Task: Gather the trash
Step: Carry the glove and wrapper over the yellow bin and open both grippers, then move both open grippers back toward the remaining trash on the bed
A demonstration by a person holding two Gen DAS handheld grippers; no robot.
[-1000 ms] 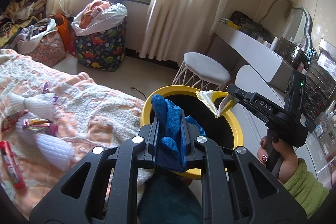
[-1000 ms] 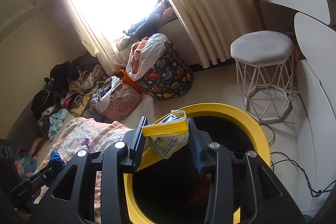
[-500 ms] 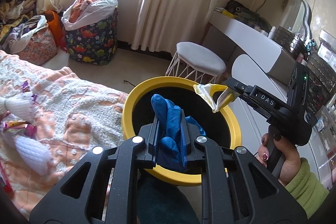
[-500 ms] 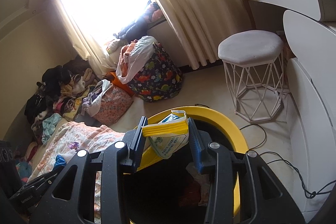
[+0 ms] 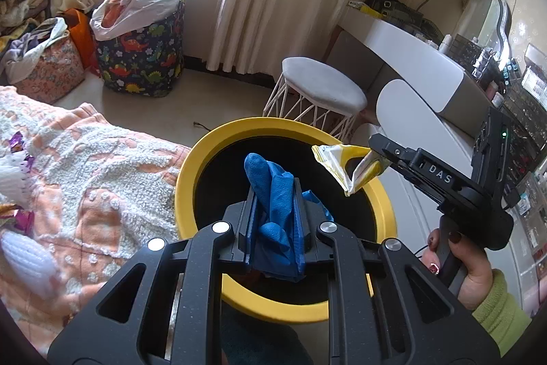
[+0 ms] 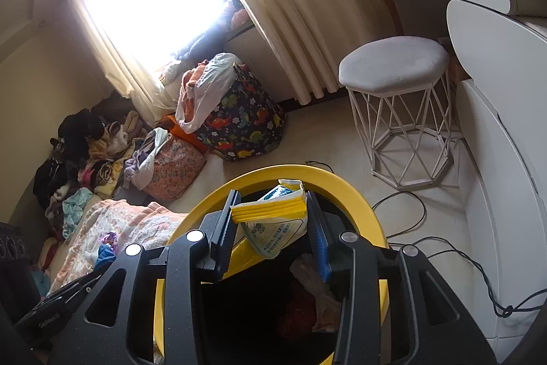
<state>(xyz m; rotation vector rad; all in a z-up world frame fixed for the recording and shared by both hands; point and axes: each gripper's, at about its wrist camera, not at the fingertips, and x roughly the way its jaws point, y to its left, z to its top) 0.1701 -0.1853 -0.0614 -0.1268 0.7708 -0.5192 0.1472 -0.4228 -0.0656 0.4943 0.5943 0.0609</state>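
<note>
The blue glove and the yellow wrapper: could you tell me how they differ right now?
The blue glove is soft, crumpled rubbery material; the yellow wrapper is a flat printed packet. The left gripper pinches the glove nearly shut; the right gripper holds the wrapper with jaws wider apart. Both are held above the yellow bin.

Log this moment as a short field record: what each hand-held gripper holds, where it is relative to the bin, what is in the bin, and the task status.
left hand-held gripper: shut on blue glove, held over the bin's opening
right hand-held gripper: shut on yellow-and-white wrapper, over the bin's far rim
bin: yellow rim, dark interior, beside the bed
bin contents: crumpled trash visible inside; exact items unclear
bed: peach-and-white blanket, a few small items left on it
status: both items gripped, neither dropped yet
</note>
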